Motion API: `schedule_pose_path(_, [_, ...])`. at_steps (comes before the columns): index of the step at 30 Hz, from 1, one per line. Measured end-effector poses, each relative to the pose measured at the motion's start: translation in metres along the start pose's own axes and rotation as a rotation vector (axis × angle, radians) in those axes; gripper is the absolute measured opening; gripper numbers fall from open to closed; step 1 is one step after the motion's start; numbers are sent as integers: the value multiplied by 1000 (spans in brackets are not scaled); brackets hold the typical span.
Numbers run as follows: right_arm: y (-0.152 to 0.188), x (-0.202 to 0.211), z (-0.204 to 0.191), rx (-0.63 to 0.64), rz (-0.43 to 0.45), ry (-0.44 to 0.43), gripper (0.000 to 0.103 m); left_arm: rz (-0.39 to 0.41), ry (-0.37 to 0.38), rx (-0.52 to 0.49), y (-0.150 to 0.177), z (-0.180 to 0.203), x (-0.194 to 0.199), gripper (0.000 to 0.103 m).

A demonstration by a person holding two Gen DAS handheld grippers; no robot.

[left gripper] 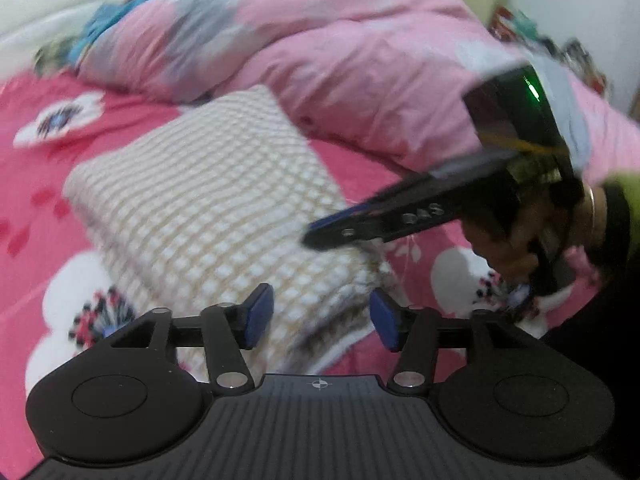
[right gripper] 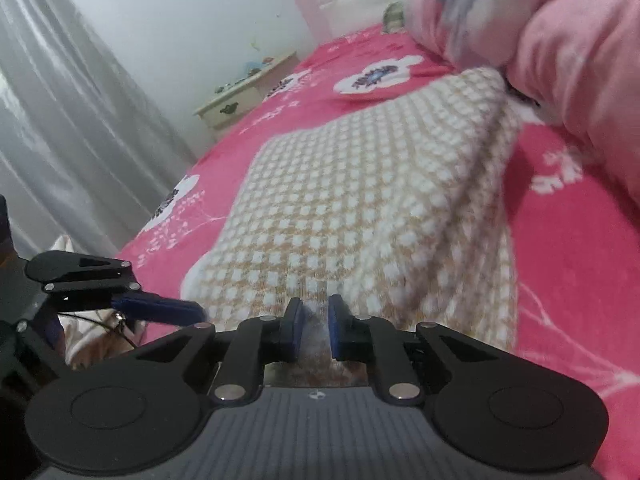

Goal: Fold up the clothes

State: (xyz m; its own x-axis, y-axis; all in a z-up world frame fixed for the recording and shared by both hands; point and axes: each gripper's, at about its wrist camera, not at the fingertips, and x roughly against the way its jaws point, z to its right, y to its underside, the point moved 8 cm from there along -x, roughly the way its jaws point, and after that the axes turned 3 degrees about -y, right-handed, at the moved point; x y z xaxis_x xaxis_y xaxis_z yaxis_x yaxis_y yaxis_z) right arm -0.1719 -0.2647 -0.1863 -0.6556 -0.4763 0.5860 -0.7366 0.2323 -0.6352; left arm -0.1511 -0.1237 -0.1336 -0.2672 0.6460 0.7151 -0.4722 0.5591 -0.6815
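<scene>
A folded beige-and-white checked knit garment (left gripper: 224, 200) (right gripper: 360, 200) lies on the pink flowered bed sheet (left gripper: 36, 216). My left gripper (left gripper: 322, 320) is open, its blue pads either side of the garment's near edge. In the right wrist view the left gripper (right gripper: 188, 312) shows side-on at the garment's left corner. My right gripper (right gripper: 316, 332) has its pads drawn close together with fuzzy knit fabric between them, shut on the garment's near edge. In the left wrist view the right gripper (left gripper: 320, 236) rests on the garment's right corner, held by a hand (left gripper: 516, 240).
A bunched pink quilt (left gripper: 360, 60) (right gripper: 560, 60) lies just behind the garment and touches its far edge. A white headboard (left gripper: 40, 4) stands at the back. A cream nightstand (right gripper: 240, 100) and grey curtain (right gripper: 60, 120) are left of the bed.
</scene>
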Motion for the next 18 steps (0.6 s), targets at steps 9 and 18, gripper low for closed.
schedule_pose_path(9, [-18, 2, -24, 163, -58, 36, 13, -16, 5, 328, -6, -60, -11, 67])
schedule_pose_path(18, [-62, -26, -50, 344, -109, 18, 17, 34, 51, 452, -4, -100, -11, 67])
